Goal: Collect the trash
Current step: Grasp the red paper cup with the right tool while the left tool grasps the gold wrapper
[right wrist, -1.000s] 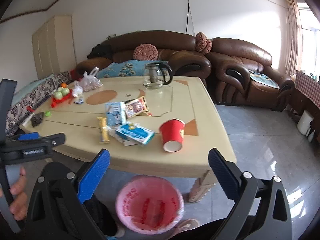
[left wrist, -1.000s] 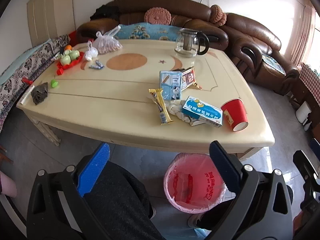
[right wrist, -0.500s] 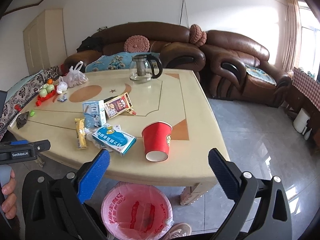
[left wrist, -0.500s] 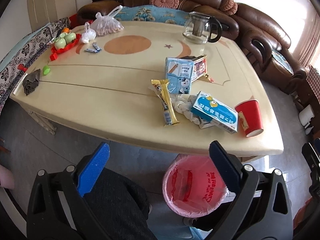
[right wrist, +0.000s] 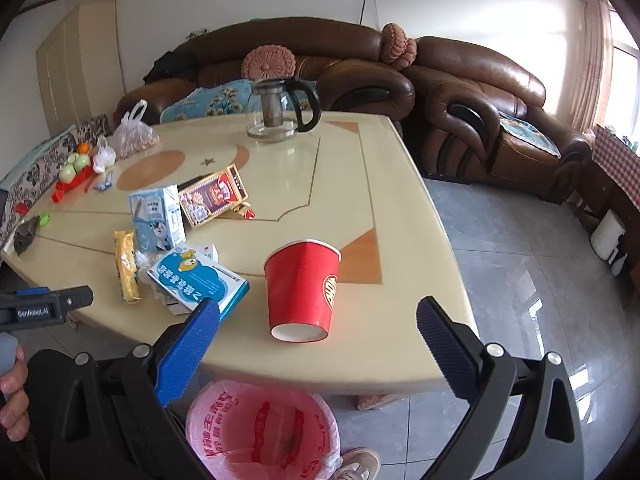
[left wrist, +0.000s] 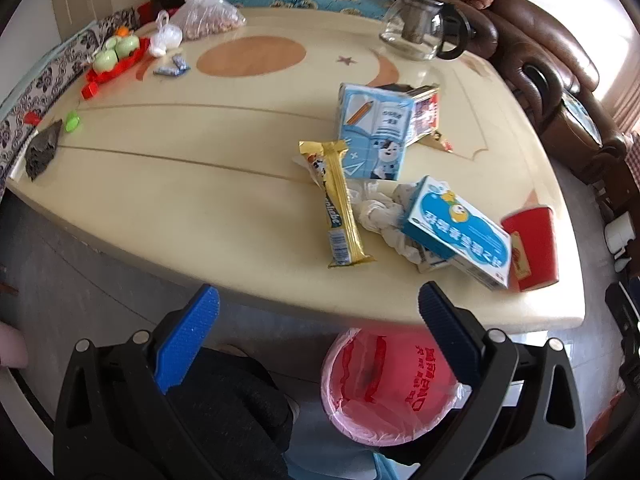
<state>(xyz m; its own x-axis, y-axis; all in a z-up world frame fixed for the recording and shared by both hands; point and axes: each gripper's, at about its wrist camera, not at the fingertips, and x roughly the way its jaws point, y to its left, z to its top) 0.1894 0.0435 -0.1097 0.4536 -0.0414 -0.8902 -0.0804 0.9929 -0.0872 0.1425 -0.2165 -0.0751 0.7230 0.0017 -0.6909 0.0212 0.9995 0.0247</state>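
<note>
The table (right wrist: pixel 360 184) is cream with orange-brown inlays and a small brown star. On it, the paper cup (right wrist: pixel 302 288) is red with a white rim and a gold-and-white logo. The near carton (right wrist: pixel 198 280) is blue and white with a yellow cartoon figure; the far carton (right wrist: pixel 156 218) is pale blue with a cartoon face. The snack bar wrapper (left wrist: pixel 338 204) is gold with a blue band. Below the near edge, the bin liner (right wrist: pixel 260 432) is pink with red print. The sofa (right wrist: pixel 400 76) is dark brown.
</note>
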